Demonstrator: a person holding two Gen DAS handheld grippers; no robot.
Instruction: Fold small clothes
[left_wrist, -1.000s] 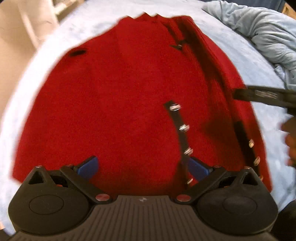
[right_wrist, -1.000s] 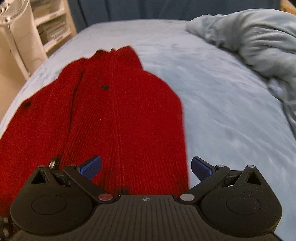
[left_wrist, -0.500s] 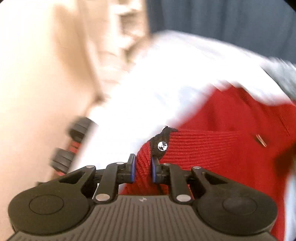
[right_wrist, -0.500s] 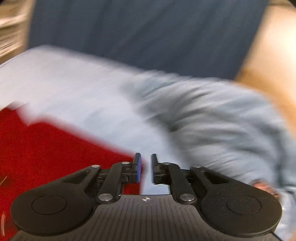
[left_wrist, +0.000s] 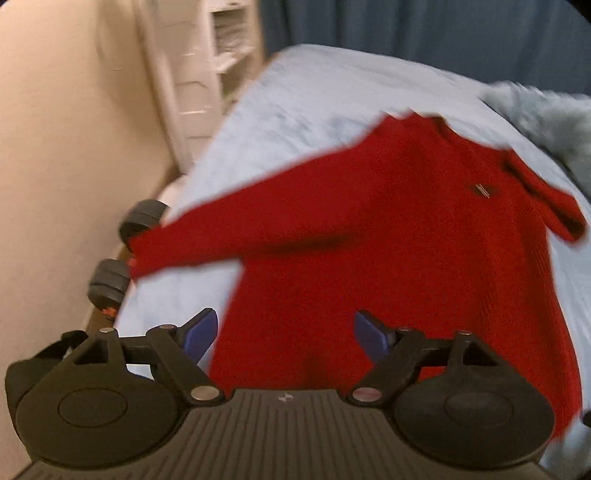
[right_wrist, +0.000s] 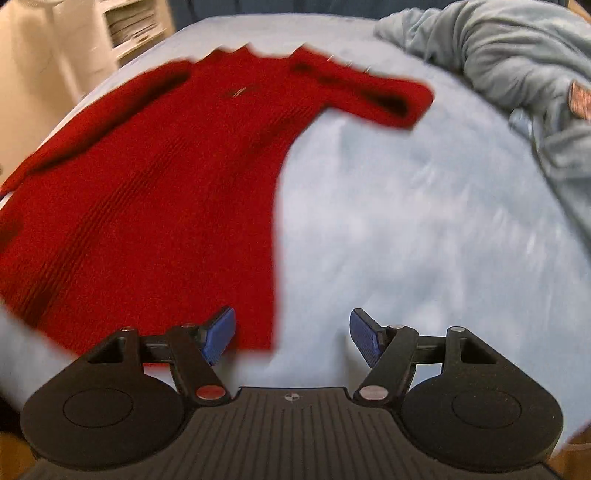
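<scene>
A small red knit sweater (left_wrist: 388, 240) lies spread flat on the pale blue bed (left_wrist: 295, 110), sleeves out to both sides. In the left wrist view its left sleeve (left_wrist: 207, 236) reaches the bed's edge. My left gripper (left_wrist: 284, 330) is open and empty, just above the sweater's lower hem. In the right wrist view the sweater (right_wrist: 155, 177) fills the left half, its right sleeve (right_wrist: 380, 92) stretched out. My right gripper (right_wrist: 291, 334) is open and empty over the hem's right corner and the bare sheet (right_wrist: 406, 221).
A crumpled grey-blue garment (right_wrist: 517, 74) lies at the bed's far right. Black dumbbells (left_wrist: 122, 254) sit on the floor by the bed's left edge. A white shelf unit (left_wrist: 207, 70) and a beige wall stand on the left; a dark blue curtain hangs behind.
Both grippers were shut on the sweater's hem half a second ago; now both are open and the sweater lies spread out flat with its sleeves extended.
</scene>
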